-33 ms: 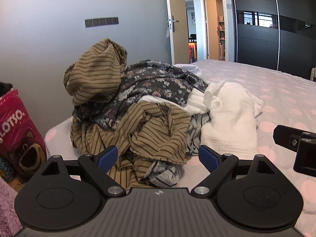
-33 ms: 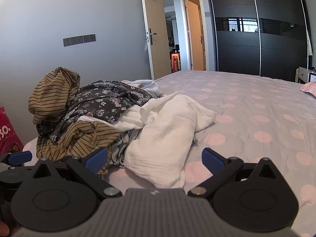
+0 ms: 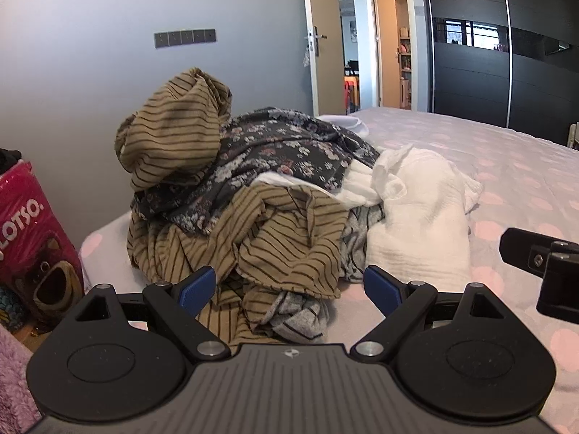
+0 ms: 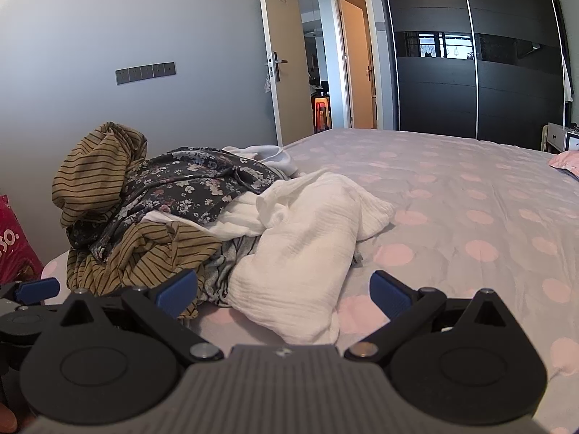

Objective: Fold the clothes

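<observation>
Red bag (image 3: 34, 253) at 9 o'clock, on the floor beside the bed (image 3: 506, 166). Left gripper (image 3: 289, 285): jaws spread wide, nothing between the blue pads, held just short of the clothes heap. Heap sits at 12 o'clock on the bed's near corner: striped tan shirt (image 3: 275, 238) in front and bunched up at 10 o'clock, dark flowered garment (image 3: 275, 148) draped over the top, white cloth (image 3: 419, 217) at 1 o'clock, touching the rest. Right gripper (image 4: 284, 289): jaws equally wide, empty, white cloth directly ahead. Dark wardrobe (image 4: 470, 72) at 2 o'clock.
</observation>
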